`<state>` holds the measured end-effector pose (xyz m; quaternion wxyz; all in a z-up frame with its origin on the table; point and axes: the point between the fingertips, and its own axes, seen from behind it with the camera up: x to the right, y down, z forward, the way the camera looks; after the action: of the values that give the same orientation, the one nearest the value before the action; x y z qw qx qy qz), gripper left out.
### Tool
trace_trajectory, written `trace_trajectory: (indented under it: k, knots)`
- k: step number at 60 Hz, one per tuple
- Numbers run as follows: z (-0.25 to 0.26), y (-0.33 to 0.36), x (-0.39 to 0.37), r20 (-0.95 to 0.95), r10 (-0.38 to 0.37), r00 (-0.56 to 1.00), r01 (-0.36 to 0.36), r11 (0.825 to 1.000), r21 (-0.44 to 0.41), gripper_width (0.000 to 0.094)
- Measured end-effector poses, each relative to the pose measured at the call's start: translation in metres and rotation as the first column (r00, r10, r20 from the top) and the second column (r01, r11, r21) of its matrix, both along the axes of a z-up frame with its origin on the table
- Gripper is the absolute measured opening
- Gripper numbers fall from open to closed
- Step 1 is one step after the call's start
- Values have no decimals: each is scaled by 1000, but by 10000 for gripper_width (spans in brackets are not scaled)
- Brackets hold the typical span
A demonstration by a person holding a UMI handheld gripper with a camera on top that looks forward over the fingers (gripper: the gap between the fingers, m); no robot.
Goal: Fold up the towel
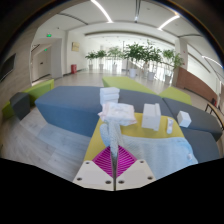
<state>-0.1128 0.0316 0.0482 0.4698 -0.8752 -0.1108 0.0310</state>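
Observation:
My gripper [112, 160] is shut on a fold of a pale towel [60, 140]. The pinched cloth rises in a narrow strip from between the magenta pads [101, 161] and runs up ahead of the fingers. The rest of the towel spreads out to the left and right of the fingers, over a table with a yellow-green and blue-grey top [60, 100].
White boxes and small items [118, 108] stand on the table just beyond the fingers, with another white box [151, 117] and a small one [184, 119] further right. A row of potted plants [135, 55] stands in the hall behind.

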Motion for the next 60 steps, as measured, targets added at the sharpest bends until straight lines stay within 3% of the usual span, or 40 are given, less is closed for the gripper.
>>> trace_trajectory:
  k: [7,12,24,34,37,43,45,48,60]
  knots:
    - [39,12,74,-45,-98,994,100,994,47,9]
    - [46,16,140,-58,-192,980,194,980,39,9]
    - [-23,7,273,9,-401,916,400,912,-93,11]
    - [-42,6,285,-2,-372,928,369,921,-124,45]
    - [-39,5,281,-27,-367,930,359,922,-143,173]
    - [-22,-2,293,-41,-392,919,383,912,-145,828]
    - [-14,-7,298,-39,-394,918,386,912,-140,858]
    - [0,-18,299,-48,-382,923,373,918,-135,820]
    - [48,-80,296,-102,-361,927,349,930,-114,829]
